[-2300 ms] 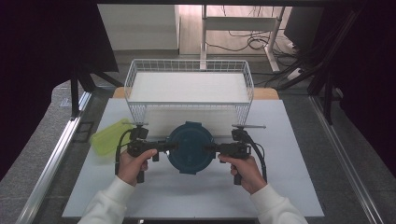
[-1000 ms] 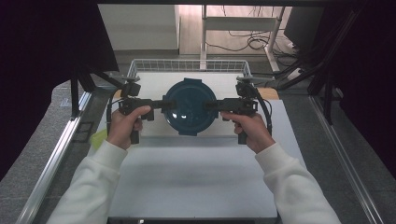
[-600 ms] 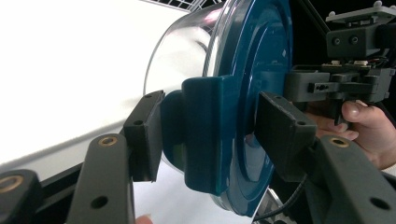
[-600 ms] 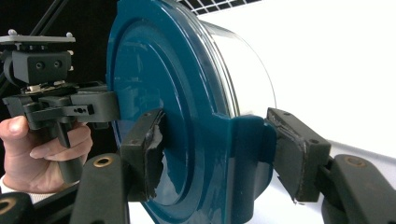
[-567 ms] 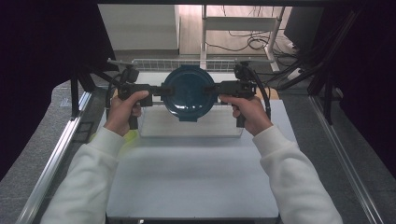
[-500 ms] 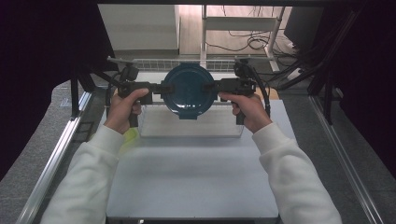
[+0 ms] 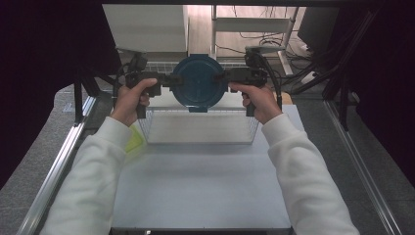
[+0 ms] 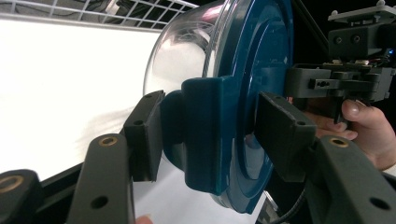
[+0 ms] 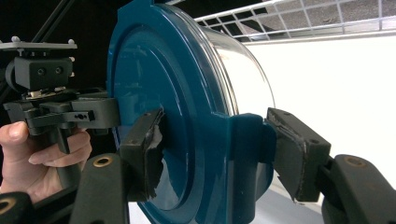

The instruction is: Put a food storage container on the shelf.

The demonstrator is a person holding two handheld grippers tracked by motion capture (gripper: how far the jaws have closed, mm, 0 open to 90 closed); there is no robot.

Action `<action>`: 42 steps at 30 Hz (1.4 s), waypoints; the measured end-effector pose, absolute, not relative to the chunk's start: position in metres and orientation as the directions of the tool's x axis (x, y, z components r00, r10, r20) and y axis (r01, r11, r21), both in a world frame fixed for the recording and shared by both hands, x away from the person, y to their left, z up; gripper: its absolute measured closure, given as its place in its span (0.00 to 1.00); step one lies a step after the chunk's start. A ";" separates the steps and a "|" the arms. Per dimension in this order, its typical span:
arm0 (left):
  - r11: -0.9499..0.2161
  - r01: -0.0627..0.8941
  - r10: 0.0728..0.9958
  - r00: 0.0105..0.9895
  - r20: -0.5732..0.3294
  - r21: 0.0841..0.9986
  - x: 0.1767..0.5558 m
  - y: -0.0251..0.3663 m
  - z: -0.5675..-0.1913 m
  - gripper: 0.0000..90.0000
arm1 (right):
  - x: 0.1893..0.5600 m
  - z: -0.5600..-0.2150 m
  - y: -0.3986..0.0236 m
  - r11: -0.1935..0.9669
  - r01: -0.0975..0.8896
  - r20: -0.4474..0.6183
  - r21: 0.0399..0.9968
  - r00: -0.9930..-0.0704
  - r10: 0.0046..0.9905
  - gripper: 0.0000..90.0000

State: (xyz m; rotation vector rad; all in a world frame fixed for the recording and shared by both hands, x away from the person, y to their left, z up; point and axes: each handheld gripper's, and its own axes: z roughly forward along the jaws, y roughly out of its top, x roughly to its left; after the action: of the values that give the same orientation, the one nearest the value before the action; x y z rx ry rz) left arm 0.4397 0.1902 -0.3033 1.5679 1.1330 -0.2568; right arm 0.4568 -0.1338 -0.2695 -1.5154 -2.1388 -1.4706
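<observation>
White tabletop [image 7: 195, 186], bare at the near half; wire basket [image 7: 198, 126] at its far side, metal rails left and right. Left gripper [image 7: 164, 80] and right gripper [image 7: 224, 76] each clamp a side latch of the blue-lidded container [image 7: 198, 82], held tilted on edge above the basket's far rim.

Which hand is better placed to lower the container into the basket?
Neither alone: left tool and right tool each clamp a latch on opposite sides of the blue-lidded container, above the wire basket.

Basket's [image 7: 198, 128] far wall behind the container [image 7: 198, 82]; yellow thing [image 7: 133, 140] half under a sleeve [image 7: 100, 161].
</observation>
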 end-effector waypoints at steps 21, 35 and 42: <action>0.102 0.800 0.517 0.465 -0.719 0.591 0.472 0.191 -0.320 0.49 | 0.490 -0.287 -0.133 -0.002 0.827 0.628 0.562 -0.425 0.652 0.42; 0.157 0.833 0.485 0.403 -0.776 0.530 0.487 0.190 -0.329 0.49 | 0.508 -0.297 -0.135 -0.054 0.858 0.673 0.511 -0.361 0.645 0.40; 0.185 0.855 0.462 0.359 -0.811 0.484 0.496 0.191 -0.337 0.47 | 0.517 -0.305 -0.136 -0.094 0.874 0.702 0.477 -0.315 0.639 0.38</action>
State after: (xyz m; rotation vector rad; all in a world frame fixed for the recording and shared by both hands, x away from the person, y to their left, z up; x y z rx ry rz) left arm 0.4961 0.1909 -0.3373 1.4502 1.2716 -0.4219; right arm 0.5169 -0.1358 -0.3055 -1.6661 -1.9274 -1.3659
